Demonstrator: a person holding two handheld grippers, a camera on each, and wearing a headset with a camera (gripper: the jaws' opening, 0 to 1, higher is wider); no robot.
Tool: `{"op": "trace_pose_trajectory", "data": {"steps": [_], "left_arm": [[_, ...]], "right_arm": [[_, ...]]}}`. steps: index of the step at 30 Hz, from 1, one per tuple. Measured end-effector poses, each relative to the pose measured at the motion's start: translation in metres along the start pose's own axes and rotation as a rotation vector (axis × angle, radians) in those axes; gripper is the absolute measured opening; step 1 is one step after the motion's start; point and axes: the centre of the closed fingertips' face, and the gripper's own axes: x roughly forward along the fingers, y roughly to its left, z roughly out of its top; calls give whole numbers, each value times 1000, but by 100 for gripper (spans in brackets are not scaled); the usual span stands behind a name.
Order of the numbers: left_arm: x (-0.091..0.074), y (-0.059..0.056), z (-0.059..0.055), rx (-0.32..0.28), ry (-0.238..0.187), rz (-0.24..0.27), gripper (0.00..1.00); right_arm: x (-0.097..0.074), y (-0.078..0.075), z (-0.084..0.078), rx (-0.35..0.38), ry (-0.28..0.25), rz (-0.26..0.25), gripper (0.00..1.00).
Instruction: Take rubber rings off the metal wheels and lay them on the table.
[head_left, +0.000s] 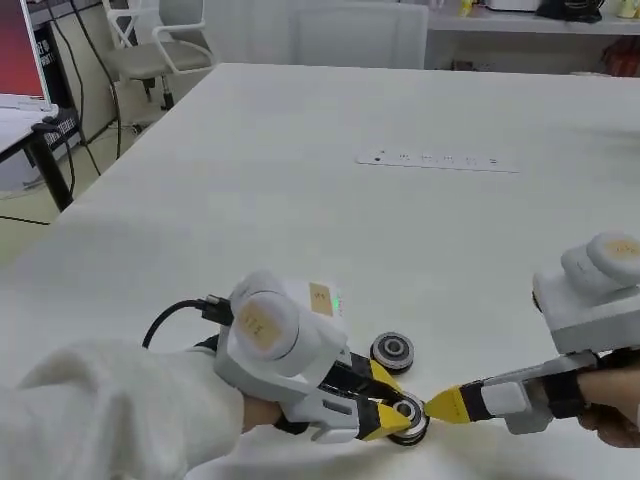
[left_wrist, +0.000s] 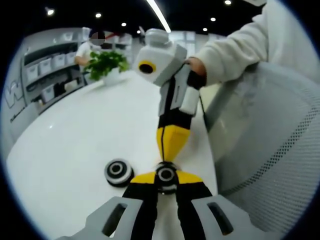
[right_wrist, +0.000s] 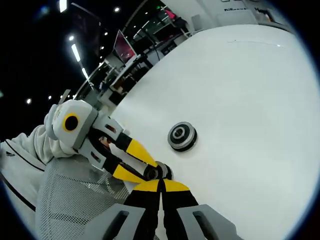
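L hand-held gripper (left_wrist: 165, 178) pinches metal wheel (head_left: 408, 409) btwn its tips. R hand-held gripper (right_wrist: 160, 184): jaws pressed together, tip touching that wheel. 2nd wheel (head_left: 392, 351) on bench (head_left: 300, 200), just beside L jaws.

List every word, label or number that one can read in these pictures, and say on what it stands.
"W": big letter on the side wall, the rest cut off.
Sticker on the left gripper: too small to read.
Black sign: blurred.
Power strip markings: too small.
Far wall lettering: blurred.
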Motion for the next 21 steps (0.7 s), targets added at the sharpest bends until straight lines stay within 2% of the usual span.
{"op": "trace_pose_trajectory", "data": {"steps": [21], "left_arm": [[0, 0, 0, 5, -8, -5, 14]], "right_arm": [[2, 7, 4, -7, -13, 23, 0]]}}
